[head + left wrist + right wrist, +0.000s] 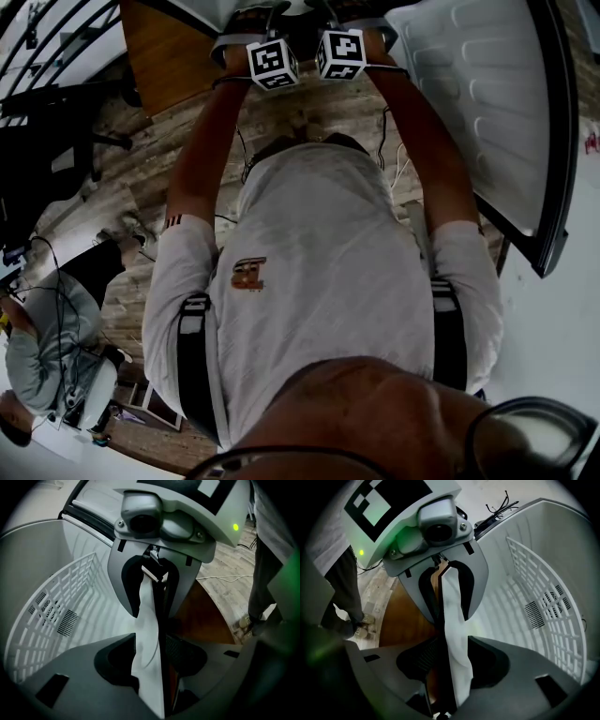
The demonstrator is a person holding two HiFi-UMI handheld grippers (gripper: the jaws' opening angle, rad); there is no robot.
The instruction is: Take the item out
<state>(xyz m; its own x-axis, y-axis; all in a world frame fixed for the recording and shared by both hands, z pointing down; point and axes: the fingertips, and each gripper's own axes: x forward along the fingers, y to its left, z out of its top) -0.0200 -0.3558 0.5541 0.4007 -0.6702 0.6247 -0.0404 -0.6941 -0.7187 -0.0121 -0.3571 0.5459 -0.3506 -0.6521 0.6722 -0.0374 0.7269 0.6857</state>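
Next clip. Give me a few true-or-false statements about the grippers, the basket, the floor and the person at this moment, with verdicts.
1. A white item runs from the right gripper across to the left gripper. True.
2. The basket is black metal. False: it is a white grid basket.
3. In the head view the marker cubes are far apart. False: they sit side by side.
4. The floor has a wood-plank look. True.
5. The person wears a long-sleeved black shirt. False: it is light and short-sleeved.
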